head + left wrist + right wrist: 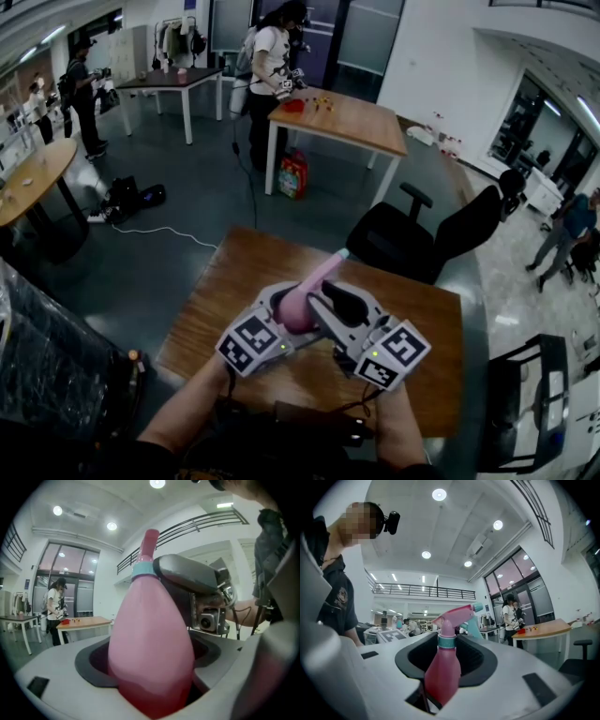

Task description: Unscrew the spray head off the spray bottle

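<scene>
Brown wood tbl [230, 281], rect. top

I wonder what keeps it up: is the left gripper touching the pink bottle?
Touching. The left gripper view shows the bottle wedged between the fingers of the left gripper, its body pressed against both.

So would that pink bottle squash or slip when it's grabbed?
Likely slippery: the bottle looks smooth and glossy. Its body narrows toward the neck, so a grip might slide upward. Probably light plastic; the left gripper holds it tilted by the body.
</scene>
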Demonstrator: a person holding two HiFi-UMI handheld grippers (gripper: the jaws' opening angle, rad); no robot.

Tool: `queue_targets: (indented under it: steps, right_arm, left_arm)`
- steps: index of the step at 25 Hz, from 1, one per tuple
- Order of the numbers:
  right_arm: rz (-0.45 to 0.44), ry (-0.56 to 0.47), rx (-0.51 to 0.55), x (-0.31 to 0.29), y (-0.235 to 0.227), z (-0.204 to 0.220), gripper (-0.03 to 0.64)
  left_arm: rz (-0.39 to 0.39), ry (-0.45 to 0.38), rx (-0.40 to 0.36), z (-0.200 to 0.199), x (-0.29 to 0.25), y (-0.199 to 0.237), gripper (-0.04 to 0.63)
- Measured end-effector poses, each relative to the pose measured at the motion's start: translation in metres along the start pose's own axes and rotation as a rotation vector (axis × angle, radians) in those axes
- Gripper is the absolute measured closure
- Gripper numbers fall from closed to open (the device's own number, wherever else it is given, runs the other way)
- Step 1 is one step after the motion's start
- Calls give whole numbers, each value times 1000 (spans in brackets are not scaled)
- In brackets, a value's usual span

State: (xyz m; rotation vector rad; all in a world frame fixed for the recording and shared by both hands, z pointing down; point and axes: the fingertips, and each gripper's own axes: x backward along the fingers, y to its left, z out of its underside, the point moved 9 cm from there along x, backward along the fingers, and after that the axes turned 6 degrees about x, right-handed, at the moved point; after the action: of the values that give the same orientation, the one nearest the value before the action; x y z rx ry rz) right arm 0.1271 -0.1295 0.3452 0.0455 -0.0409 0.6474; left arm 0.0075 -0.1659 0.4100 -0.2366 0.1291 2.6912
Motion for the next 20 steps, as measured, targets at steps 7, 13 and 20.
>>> queue_targets:
  steps: [7,13,20]
  right_arm:
    - [-259,-34,-9,19,-3,-9,482]
    - [-418,-57,-42,25,-3,-8,482]
    - [-370,-84,-59,25,-4,-10,483]
  left_arm:
    - [252,-1,-49,-9,10,-18,155]
    - [426,0,-40,-7,15,-30,155]
    - [341,-23,-23,-9,13,-25,155]
